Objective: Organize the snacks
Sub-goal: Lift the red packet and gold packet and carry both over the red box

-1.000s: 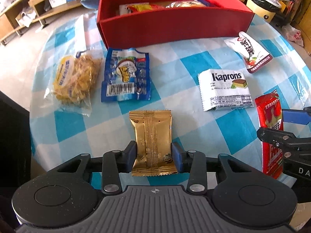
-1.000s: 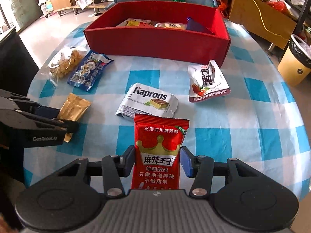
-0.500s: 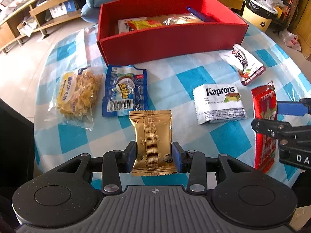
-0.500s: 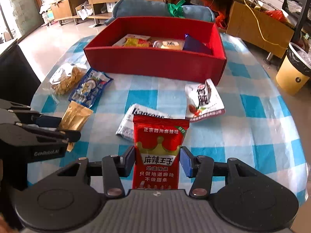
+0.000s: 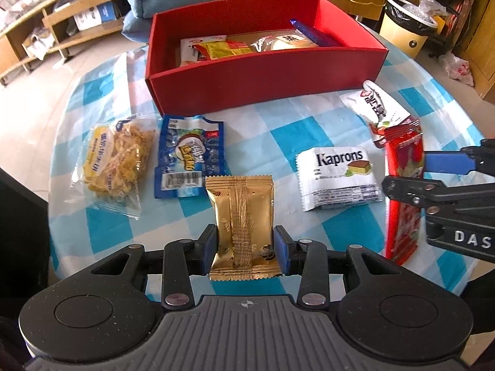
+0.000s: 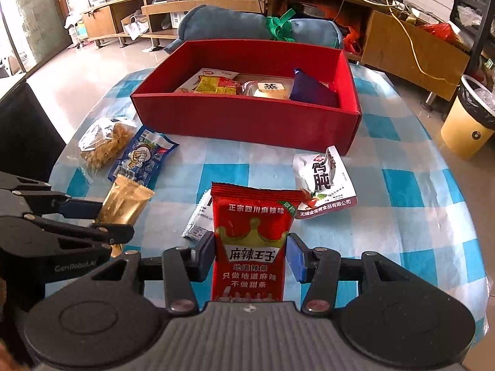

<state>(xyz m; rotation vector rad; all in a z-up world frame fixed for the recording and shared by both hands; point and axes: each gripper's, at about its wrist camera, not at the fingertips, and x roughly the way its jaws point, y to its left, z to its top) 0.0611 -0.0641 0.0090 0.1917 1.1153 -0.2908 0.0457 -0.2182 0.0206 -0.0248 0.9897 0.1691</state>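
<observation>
My left gripper point(image 5: 244, 245) is shut on a gold snack packet point(image 5: 241, 207) and holds it above the checked table; it also shows in the right wrist view point(image 6: 123, 204). My right gripper point(image 6: 250, 253) is shut on a red spicy-strip packet point(image 6: 252, 238), also seen in the left wrist view point(image 5: 402, 185). The red box point(image 5: 263, 83) stands at the far side and holds several snacks point(image 6: 216, 86). On the cloth lie a Kaprons packet point(image 5: 337, 179), a blue coconut packet point(image 5: 188, 157), a clear bag of yellow crisps point(image 5: 117, 160) and a white pouch point(image 6: 324, 182).
The round table with blue-white checked cloth point(image 6: 402, 216) drops off at its edges. A blue cushion roll point(image 6: 247, 27) lies behind the box. A yellow bin point(image 6: 470, 117) stands on the floor at right. Wooden shelves point(image 5: 62, 21) line the back.
Both grippers have lifted their packets off the cloth and risen, so the inside of the red box shows more fully.
</observation>
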